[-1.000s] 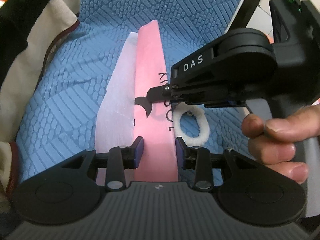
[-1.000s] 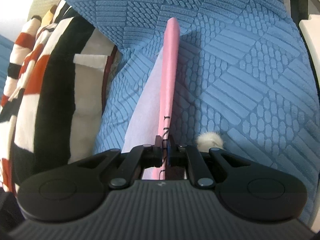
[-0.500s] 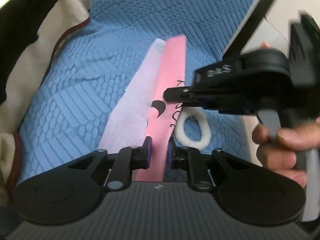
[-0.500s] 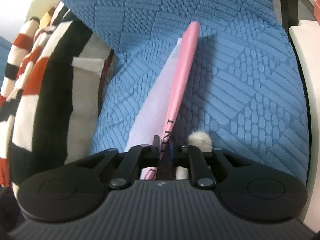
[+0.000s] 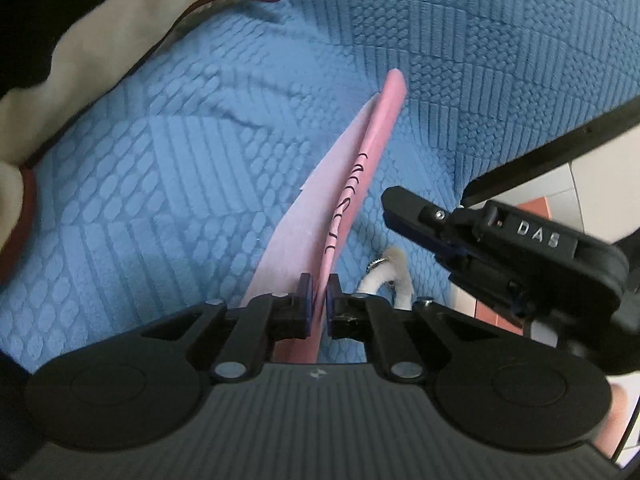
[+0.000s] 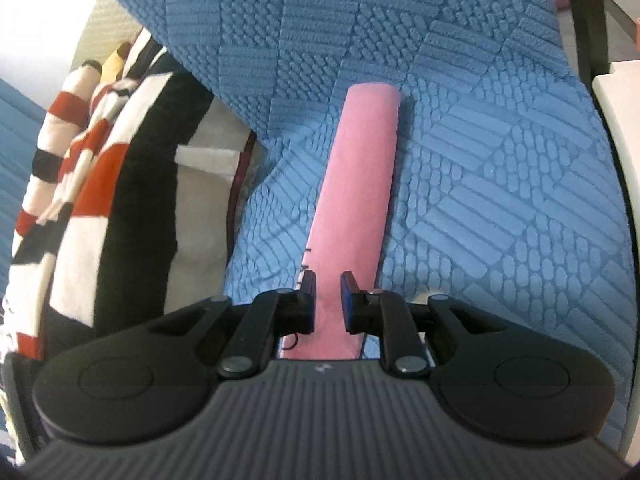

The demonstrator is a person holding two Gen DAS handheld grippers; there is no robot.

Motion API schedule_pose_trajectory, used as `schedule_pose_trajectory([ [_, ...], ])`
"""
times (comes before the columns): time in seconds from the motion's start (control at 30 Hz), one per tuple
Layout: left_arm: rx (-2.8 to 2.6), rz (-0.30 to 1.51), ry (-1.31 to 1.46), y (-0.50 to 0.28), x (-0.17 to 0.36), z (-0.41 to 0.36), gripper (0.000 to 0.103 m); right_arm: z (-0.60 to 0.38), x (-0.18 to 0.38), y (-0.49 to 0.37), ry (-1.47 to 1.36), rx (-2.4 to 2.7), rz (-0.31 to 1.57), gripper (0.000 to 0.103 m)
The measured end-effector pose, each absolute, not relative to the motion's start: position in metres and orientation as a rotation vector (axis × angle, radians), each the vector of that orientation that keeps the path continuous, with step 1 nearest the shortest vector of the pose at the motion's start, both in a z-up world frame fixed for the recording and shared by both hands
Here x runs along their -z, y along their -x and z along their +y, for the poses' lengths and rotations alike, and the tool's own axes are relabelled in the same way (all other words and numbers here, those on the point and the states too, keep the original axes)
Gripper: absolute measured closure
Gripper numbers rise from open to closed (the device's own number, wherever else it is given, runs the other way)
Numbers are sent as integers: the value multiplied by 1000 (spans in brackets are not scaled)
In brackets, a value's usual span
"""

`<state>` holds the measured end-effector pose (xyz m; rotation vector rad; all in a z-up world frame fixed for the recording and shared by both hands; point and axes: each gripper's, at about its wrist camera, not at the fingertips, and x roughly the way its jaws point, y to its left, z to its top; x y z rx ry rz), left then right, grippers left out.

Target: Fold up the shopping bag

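While angled down: left tongs (image 5: pixel 318 286) just closed, pinching pink bag (image 5: pixel 360 176) | right tongs (image 6: pixel 328 284) spread

Folded bag (image 5: pixel 362 184) runs forward from between left gripper (image 5: pixel 318 292) fingers, on textured cover (image 5: pixel 168 184). Loop handle (image 5: pixel 386 280) just right of it. Right gripper (image 5: pixel 390 202) further right. Striped cloth (image 6: pixel 88 184) far left.

Ahead of the jaws we see a blue quilted cover (image 6: pixel 460 184) embossed with patchwork panels of scales and bars — it fills most of both views. Left of the jaws lies a heap of striped fabric (image 6: pixel 92 184) in black, white and red, with cream cloth (image 5: pixel 120 20) beside it. Right of the jaws, a black frame bar (image 5: pixel 560 152) edges the cover — pale floor tiles (image 5: pixel 592 184) beyond.
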<state>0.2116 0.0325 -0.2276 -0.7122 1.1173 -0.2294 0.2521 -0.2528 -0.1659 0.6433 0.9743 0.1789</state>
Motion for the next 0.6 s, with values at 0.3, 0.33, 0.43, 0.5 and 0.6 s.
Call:
schedule_pose_trajectory([
  [0.3, 200, 1142, 706, -219, 232, 35, 94, -229, 183, -259, -587, -207, 1048, 87],
  [0.33, 193, 1144, 694, -218, 232, 35, 93, -228, 185, -260, -587, -205, 1056, 87],
  [0.43, 185, 1140, 660, -218, 230, 34, 91, -227, 190, -262, -584, -199, 1069, 91],
  [0.5, 172, 1128, 631, -219, 226, 35, 88, -227, 191, -263, -586, -191, 1074, 92],
  [0.6, 155, 1105, 584, -217, 217, 35, 88, -227, 192, -263, -593, -190, 1072, 92],
])
